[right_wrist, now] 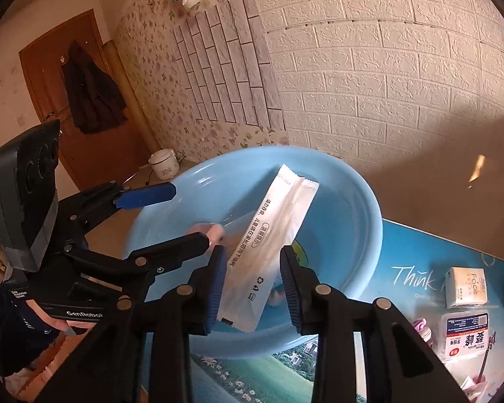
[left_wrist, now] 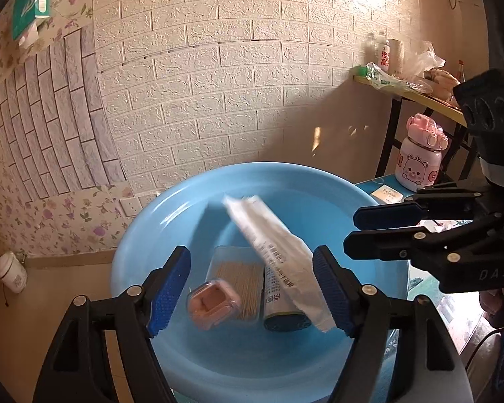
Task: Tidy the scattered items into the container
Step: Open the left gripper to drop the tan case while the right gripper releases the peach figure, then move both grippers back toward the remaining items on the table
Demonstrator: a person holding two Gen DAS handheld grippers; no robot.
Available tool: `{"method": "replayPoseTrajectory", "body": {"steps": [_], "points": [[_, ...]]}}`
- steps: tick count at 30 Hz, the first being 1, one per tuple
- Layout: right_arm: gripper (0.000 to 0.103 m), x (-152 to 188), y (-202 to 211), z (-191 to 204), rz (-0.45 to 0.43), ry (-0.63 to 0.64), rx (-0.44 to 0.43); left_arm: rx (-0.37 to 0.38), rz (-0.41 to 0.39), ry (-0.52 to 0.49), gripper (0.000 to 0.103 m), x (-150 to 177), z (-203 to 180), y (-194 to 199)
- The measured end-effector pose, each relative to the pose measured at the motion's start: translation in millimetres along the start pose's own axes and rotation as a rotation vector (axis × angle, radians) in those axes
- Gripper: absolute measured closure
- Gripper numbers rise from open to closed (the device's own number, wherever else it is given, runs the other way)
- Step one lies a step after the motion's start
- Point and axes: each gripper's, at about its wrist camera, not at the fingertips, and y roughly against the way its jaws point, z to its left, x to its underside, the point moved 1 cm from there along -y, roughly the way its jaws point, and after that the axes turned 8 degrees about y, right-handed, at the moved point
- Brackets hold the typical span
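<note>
white sachet (right_wrist: 272,245) lying tilted in the blue basin (right_wrist: 363,208) | looks light, crinkly, slippery: pinch mid-body | right gripper (right_wrist: 253,288) open around its near end | left gripper (left_wrist: 252,288) open, empty

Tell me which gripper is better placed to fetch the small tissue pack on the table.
Right. The tissue pack lies just right of the right gripper, which is open; the left gripper hangs over the basin's left side.

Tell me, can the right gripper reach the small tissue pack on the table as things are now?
Probably yes. The right gripper is open over the blue basin, and the tissue pack lies uncovered on the table to its right, with nothing between them.
</note>
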Motion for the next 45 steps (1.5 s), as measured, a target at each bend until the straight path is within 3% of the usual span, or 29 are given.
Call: {"method": "replayPoseTrajectory", "body": {"steps": [13, 18, 28, 30, 32, 43, 45], "points": [[0.07, 5, 13, -1, -0.02, -0.003, 0.016, 0.005, -0.01, -0.01, 0.029, -4, -20, 13], [0.07, 11, 30, -3, -0.041, -0.015, 0.051, 0.009, -0.02, -0.024, 0.028, -6, -36, 20], [0.07, 21, 71, -3, -0.05, -0.045, 0.178, -0.065, 0.005, 0.026, 0.024, -8, -68, 27], [0.067, 23, 81, -5, -0.05, -0.064, 0.221, -0.099, 0.008, 0.042, 0.023, -10, -76, 29], [0.051, 26, 91, -8, -0.05, -0.082, 0.278, -0.109, 0.008, 0.063, 0.022, -14, -85, 32], [0.029, 51, 149, -33, -0.088, -0.161, 0.396, -0.1, -0.015, 0.061, 0.014, -28, -135, 40], [0.029, 61, 159, -43, -0.083, -0.178, 0.417, -0.092, -0.009, 0.054, 0.013, -26, -147, 37]]}}
